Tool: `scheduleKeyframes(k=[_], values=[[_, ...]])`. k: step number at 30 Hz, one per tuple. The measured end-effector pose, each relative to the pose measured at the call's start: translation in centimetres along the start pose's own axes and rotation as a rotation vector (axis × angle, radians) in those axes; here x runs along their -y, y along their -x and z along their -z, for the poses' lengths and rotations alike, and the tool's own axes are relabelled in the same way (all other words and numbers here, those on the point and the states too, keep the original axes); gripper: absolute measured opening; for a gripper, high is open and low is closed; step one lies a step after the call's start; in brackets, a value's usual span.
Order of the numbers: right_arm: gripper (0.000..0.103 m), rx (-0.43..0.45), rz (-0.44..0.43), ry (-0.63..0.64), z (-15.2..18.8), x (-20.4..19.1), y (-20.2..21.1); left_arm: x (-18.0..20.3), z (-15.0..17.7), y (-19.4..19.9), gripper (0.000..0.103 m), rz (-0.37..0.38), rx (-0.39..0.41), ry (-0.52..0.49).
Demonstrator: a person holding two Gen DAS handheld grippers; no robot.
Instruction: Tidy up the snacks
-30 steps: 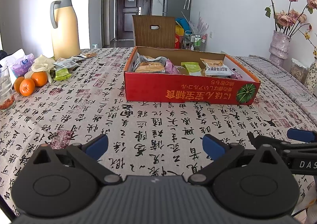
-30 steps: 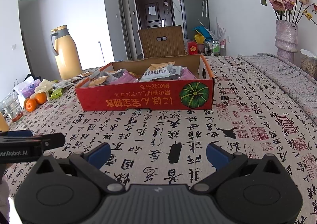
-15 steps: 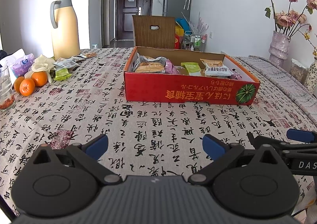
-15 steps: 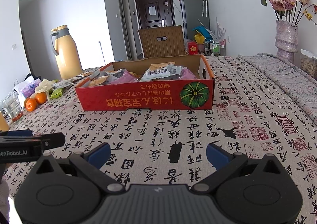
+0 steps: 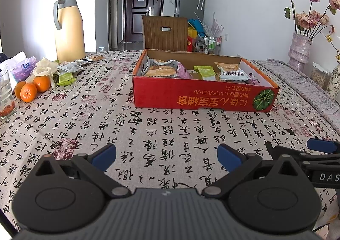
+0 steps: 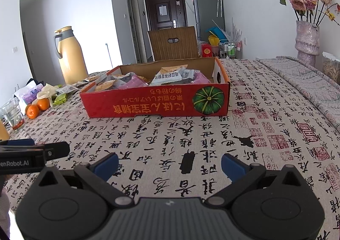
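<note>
Gaping left hand-held gripper [image 5: 166,156], right hand-held gripper [image 6: 170,164] likewise, empty

Daylight flooded in from the left of both views, blowing the wall behind the yellow thermos [image 5: 69,27] to plain white in the left wrist view. The patterned surface [image 5: 170,133] was evenly lit, and the red box [image 6: 157,102] cast only a thin, soft shadow. Focus was sharp throughout. Fisheye distortion bowed the edges, and the corners vignetted dark.
</note>
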State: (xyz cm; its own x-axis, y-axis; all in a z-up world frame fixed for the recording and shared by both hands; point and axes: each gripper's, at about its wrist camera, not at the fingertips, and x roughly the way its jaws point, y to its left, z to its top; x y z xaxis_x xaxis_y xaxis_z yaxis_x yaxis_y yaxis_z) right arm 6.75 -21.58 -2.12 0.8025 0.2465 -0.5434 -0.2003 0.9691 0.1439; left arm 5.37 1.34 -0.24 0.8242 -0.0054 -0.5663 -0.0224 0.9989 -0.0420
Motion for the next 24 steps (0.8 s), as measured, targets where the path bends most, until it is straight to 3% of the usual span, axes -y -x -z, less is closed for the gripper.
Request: scheduleKeyframes(k=[24], values=[[0.103, -0.001, 0.000, 0.000, -0.05, -0.02, 0.00, 0.23, 0.03, -0.15, 0.103, 0.010, 0.004, -0.010]])
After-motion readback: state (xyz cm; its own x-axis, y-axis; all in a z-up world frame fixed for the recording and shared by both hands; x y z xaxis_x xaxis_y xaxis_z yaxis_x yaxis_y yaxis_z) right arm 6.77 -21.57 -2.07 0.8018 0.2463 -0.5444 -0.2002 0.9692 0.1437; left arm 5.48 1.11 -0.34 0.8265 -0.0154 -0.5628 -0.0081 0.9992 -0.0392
